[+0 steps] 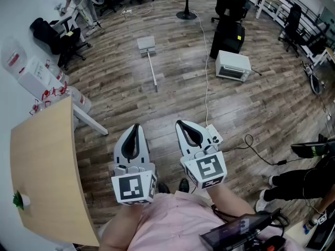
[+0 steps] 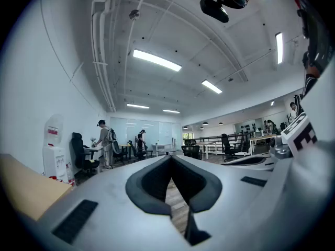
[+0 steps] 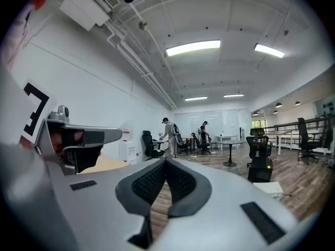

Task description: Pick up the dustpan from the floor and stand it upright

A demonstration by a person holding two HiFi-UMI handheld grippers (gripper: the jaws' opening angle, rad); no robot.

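Left gripper pose: the left gripper (image 1: pixel 136 125) is held low and near, close in front of the person's pink shirt (image 1: pixel 167 221), with its jaws aimed toward the far floor.
Right gripper pose: the right gripper (image 1: pixel 179 122) is just to the right of the left one, level with it and apart from it, angled slightly left.
Left jaws: in the left gripper view the left gripper (image 2: pixel 170 158) is clenched tip to tip, with nothing between the pads and only floor showing behind them.
Right jaws: in the right gripper view the right gripper (image 3: pixel 166 161) is likewise pressed together at the tips and grips nothing.
Dustpan: the dustpan (image 1: pixel 146 43) lies flat on the wooden floor (image 1: pixel 251 109), far ahead of both jaws and well apart from them. Its long handle (image 1: pixel 153 71) runs toward the person.
Nearby: a white toaster oven (image 1: pixel 233 65) sits to the far right of the dustpan, and a wooden table (image 1: pixel 42 166) is at the near left.
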